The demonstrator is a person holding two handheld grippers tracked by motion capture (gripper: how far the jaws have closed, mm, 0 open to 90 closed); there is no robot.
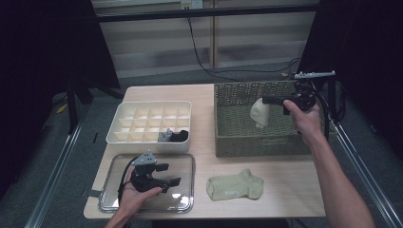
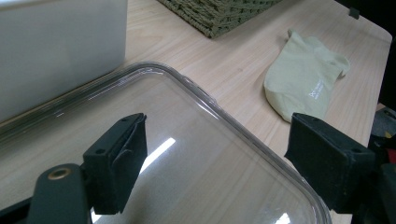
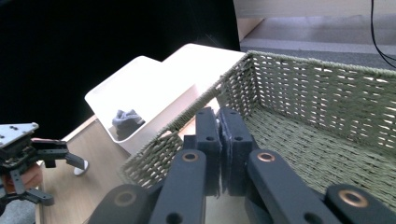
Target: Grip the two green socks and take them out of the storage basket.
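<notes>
A: Pale cream sock (image 1: 259,113) hangs from the right gripper (image 1: 266,100), above the woven basket (image 1: 237,137), clear of its floor.

B: Jaws?

A: Pressed together, pinching the sock's top edge; in the right gripper view a thin strip of cloth shows between the pads.

B: Left gripper (image 1: 172,174)?

A: Spread wide, nothing between the jaws, over the clear plastic lid (image 1: 185,202) at the counter's (image 1: 204,123) near edge.

B: Other items?

A: Green sock (image 1: 235,185) flat on the counter, near the lid, well apart from both grippers. White divided organizer box (image 1: 142,122) holds dark socks (image 1: 173,137) in one front compartment.
</notes>
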